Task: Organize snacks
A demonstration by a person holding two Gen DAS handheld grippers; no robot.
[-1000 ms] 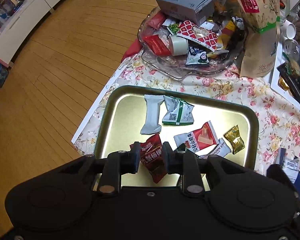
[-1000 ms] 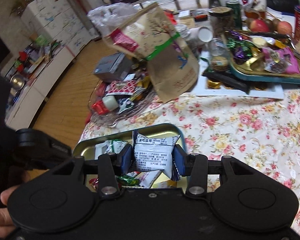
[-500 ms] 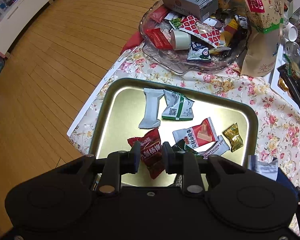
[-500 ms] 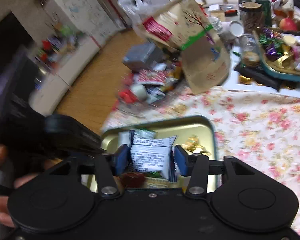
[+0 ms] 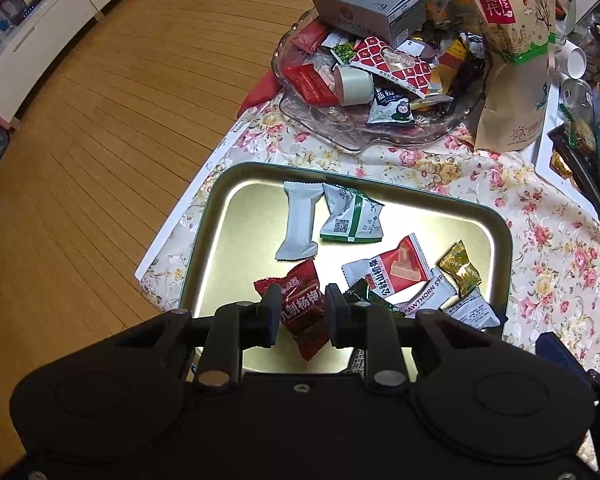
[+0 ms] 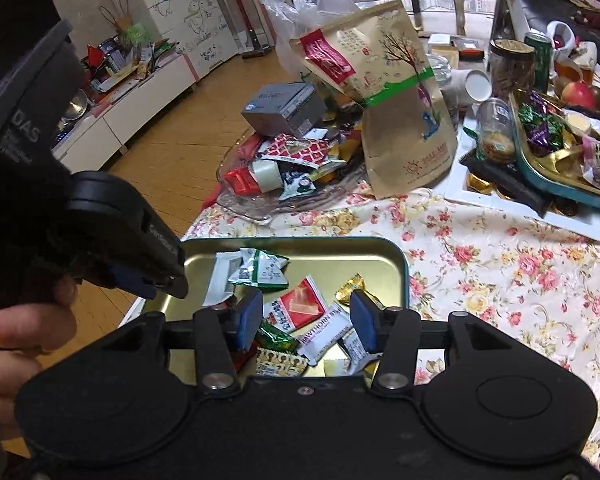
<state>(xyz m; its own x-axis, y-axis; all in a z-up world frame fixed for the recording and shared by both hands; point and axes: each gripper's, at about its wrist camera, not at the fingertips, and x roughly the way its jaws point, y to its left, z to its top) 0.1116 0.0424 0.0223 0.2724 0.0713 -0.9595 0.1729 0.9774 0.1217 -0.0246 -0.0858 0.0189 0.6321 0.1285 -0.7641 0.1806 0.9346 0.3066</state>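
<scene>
White crinkly packet (image 6: 354, 346) dropped into glossy rounded tin tray (image 6: 396, 258).

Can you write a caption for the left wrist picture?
Left gripper holds a red snack over the gold tray of wrapped snacks.

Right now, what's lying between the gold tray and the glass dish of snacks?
Nothing but bare flowered tablecloth. The left wrist view shows it best: the tray and the glass dish sit apart, with no snack on the strip between them.
</scene>
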